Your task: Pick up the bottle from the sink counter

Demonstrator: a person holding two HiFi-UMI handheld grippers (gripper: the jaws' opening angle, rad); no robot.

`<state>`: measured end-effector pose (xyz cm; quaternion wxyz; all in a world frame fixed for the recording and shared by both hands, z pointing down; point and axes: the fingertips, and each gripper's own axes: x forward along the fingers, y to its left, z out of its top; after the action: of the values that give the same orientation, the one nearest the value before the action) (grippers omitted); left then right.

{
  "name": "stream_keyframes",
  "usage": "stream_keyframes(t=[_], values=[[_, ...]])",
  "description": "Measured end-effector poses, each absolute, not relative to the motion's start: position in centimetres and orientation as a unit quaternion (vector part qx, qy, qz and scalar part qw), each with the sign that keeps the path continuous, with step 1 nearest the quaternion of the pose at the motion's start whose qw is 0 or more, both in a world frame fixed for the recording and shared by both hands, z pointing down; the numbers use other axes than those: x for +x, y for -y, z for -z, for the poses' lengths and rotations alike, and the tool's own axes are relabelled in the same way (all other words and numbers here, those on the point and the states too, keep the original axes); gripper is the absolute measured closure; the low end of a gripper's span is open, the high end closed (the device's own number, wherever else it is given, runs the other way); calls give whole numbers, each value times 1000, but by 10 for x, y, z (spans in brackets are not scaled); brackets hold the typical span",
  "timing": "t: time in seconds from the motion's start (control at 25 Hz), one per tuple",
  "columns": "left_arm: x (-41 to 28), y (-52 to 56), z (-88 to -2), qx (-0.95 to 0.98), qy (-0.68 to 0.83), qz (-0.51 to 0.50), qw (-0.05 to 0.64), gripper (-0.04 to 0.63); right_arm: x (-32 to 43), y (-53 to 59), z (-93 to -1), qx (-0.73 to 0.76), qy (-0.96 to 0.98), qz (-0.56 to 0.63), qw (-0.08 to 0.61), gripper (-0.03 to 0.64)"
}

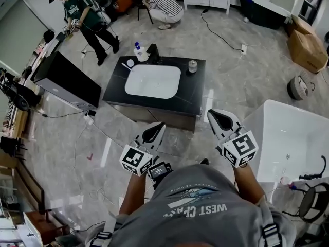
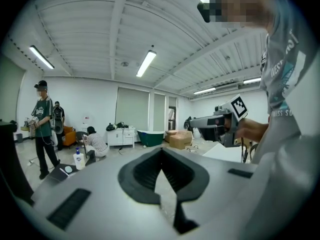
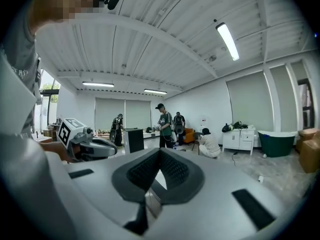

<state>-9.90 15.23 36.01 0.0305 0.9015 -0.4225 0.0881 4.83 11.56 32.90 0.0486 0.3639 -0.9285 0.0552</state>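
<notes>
**Head view first: both hand-held grippers shut and empty, bottle on far-left corner of tabletop**

Head view: bottle (image 1: 139,52), white with a blue pump top, stands upright at the far-left corner of the black tabletop (image 1: 190,94). Faucet (image 1: 153,53) is just right of it. A small white disc (image 1: 130,63) lies just in front of it, near the basin (image 1: 153,81). A small jar (image 1: 193,66) is on the far-right side, well apart from the bottle. Left hand-held gripper (image 1: 156,130) and right hand-held gripper (image 1: 218,117) are over the floor (image 1: 241,81), short of the tabletop's near edge, so the basin lies between them and the bottle. White bathtub (image 1: 293,138) is close on the right, a black cabinet (image 1: 67,78) on the left. A standing person (image 1: 87,19) and a crouching person (image 1: 164,6) are beyond the tabletop. A cable (image 1: 218,35) runs across the floor behind it.

Left gripper view: jaws together, nothing between them. Bottle (image 2: 78,159) shows far off to the left, beside the crouching person. Right hand-held gripper shows at the right.

Right gripper view: pads meet at the tip, nothing held. Left hand-held gripper shows at the left. I can't make out the bottle here.
</notes>
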Motion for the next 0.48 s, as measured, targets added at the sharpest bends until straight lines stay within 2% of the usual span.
stream_keyframes(t=[0.48], values=[[-45, -132, -375, 899, 422, -108, 43, 594, 108, -91, -344, 361, 929, -78, 30, 615]])
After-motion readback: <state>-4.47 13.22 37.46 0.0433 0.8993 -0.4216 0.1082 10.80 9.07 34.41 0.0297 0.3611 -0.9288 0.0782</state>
